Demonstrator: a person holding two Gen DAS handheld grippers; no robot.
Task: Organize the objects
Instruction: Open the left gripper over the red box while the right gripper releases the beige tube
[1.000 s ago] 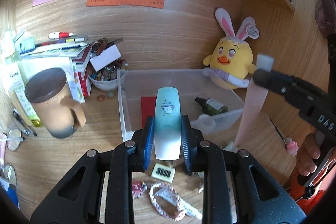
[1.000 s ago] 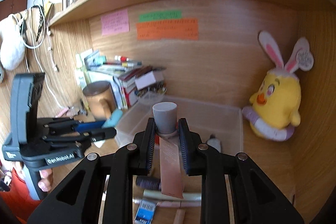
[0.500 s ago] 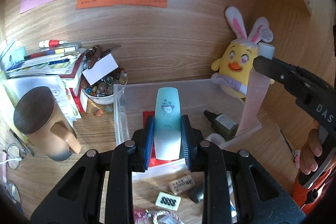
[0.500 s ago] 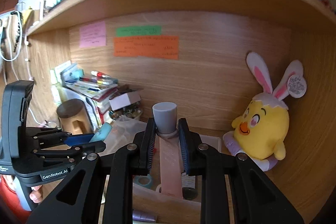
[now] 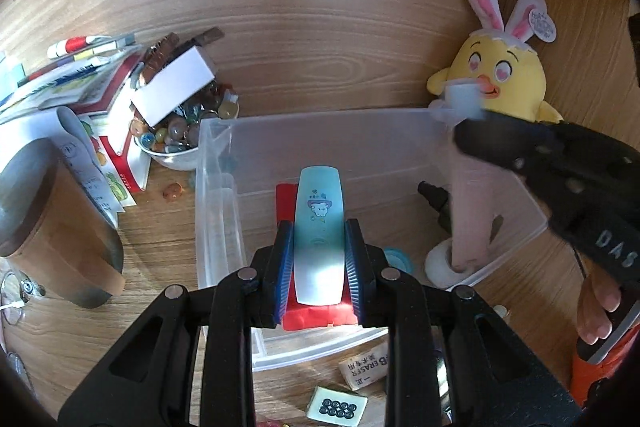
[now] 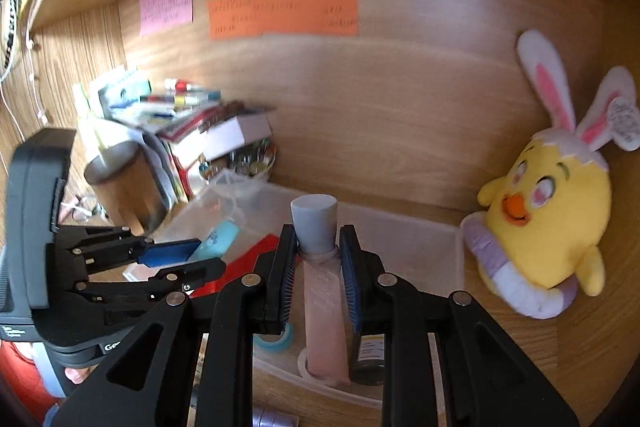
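Note:
My left gripper (image 5: pixel 319 259) is shut on a light-blue tube with a cartoon print (image 5: pixel 319 227) and holds it over the clear plastic bin (image 5: pixel 216 211). Under the tube a red flat packet (image 5: pixel 286 203) lies in the bin. My right gripper (image 6: pixel 318 267) is shut on a pink tube with a grey cap (image 6: pixel 322 291), cap up, its lower end hanging inside the bin's right part (image 6: pixel 452 247). In the left wrist view the same pink tube (image 5: pixel 472 211) hangs beside a small dark bottle (image 5: pixel 434 197).
A yellow chick plush (image 5: pixel 496 79) sits behind the bin's right corner. A brown lidded cup (image 5: pixel 52 227), a pile of booklets and a bowl of beads (image 5: pixel 176 143) stand left of it. An eraser (image 5: pixel 366 367) and a tile (image 5: pixel 338 403) lie in front. Tape rolls (image 6: pixel 276 339) lie in the bin.
Both grippers have moved forward and down over the bin with their tubes still held. The pink tube's lower end now hangs inside the bin's right side.

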